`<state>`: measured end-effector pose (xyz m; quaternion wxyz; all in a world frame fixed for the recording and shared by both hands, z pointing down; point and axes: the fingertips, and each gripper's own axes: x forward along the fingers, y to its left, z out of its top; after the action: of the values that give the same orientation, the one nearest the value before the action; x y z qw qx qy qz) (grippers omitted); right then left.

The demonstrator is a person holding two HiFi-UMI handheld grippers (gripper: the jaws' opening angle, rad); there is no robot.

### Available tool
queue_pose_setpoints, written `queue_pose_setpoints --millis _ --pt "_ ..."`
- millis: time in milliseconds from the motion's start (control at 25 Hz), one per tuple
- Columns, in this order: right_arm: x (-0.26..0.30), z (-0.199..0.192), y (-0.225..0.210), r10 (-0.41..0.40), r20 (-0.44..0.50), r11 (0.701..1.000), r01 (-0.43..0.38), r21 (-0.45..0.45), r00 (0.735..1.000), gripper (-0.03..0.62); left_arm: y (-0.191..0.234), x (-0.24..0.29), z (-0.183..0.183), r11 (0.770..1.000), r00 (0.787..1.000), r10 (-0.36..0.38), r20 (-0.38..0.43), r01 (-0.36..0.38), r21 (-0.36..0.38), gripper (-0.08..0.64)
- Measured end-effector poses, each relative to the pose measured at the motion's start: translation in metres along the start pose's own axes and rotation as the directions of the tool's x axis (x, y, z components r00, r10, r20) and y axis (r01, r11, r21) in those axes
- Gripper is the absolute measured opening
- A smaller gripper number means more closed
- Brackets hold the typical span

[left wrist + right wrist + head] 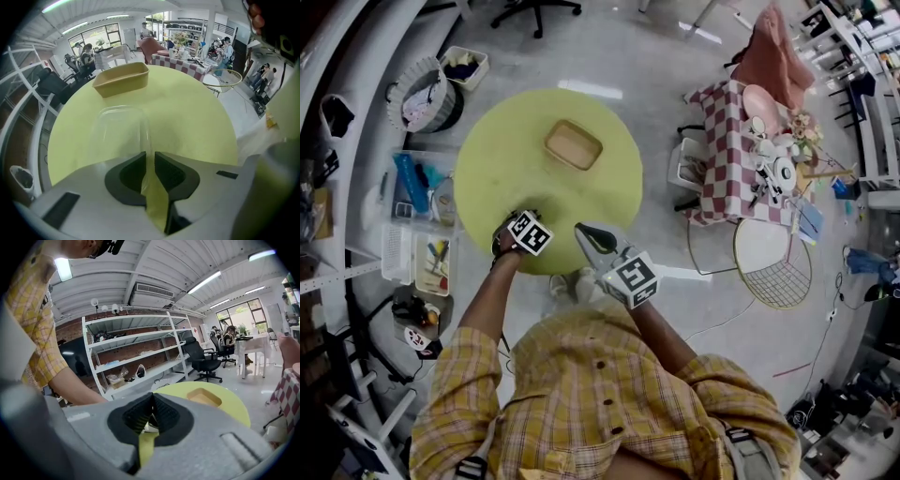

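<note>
Head view: my left gripper (517, 223) sits over the near edge of the round yellow-green bench (487, 159), at about 6 o'clock on its top. A tan tray (573, 144) lies just past the bench's middle, toward 12 o'clock, well apart from me. My right gripper (581, 231) hangs beside the bench rim at about 5 o'clock, pointing toward the left one.

Left gripper view: my left gripper (150, 154) has its fingers drawn narrow, pinching the near rim of a clear plastic tub (117, 131) that rests on the bench (197, 117). The tan tray (121, 79) stands beyond the tub at 12 o'clock, not touching it.

Right gripper view: my right gripper (152, 399) has its fingers closed tip to tip with nothing between them. The bench (234, 411) and tray (204, 397) lie at 3 o'clock, and white shelves (140, 357) stand behind.
</note>
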<state>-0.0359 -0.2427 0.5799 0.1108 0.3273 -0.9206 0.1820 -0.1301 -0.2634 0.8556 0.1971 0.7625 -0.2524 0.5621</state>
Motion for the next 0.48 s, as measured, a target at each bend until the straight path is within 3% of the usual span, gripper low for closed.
queue_pose_setpoints --millis 200,480 --pt "-0.0010 0.0015 0.0005 0.001 0.007 1.000 -0.001 -0.003 1.000 -0.003 0.0028 -0.0031 0.0022 0.999 0.999 -0.036 0.007 0.036 -0.039 0.045" --pt "-0.0035 0.0030 -0.0006 -0.011 0.011 1.000 0.011 0.008 1.000 -0.003 0.0011 -0.0028 0.0002 1.000 1.000 0.018 0.008 -0.017 -0.023 0.017"
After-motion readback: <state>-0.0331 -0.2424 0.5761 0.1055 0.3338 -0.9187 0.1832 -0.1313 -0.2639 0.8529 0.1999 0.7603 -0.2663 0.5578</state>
